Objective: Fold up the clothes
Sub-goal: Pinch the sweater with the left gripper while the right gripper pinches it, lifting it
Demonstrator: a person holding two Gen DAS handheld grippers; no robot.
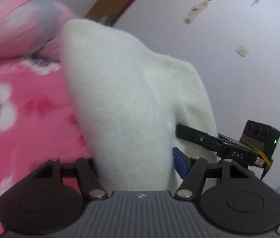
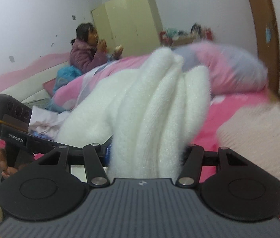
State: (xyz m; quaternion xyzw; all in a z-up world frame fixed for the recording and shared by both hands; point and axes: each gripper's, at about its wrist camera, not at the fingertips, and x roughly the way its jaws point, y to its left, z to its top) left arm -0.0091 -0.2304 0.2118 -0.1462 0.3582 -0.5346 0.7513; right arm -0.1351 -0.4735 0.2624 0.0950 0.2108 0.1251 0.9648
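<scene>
A white fuzzy knit garment [image 1: 124, 103] is bunched between the jaws of my left gripper [image 1: 134, 158] and rises in front of the lens, hiding the fingertips. In the right wrist view the same garment [image 2: 150, 107] is gathered in thick folds inside my right gripper [image 2: 146, 154], which is shut on it. Both grippers hold the cloth up above the pink bed, close side by side. The right gripper [image 1: 177, 146] shows at the cloth's right edge in the left wrist view. The left gripper [image 2: 108, 152], held by a hand [image 2: 1, 164], shows at the left in the right wrist view.
A pink floral bedspread [image 1: 21, 119] lies below, with a pink and grey pillow [image 2: 229, 69] at the bed's head. A person in a purple jacket [image 2: 84, 55] sits at the bed's far side. A pale wardrobe [image 2: 128, 21] and a wooden frame [image 2: 267, 29] stand behind.
</scene>
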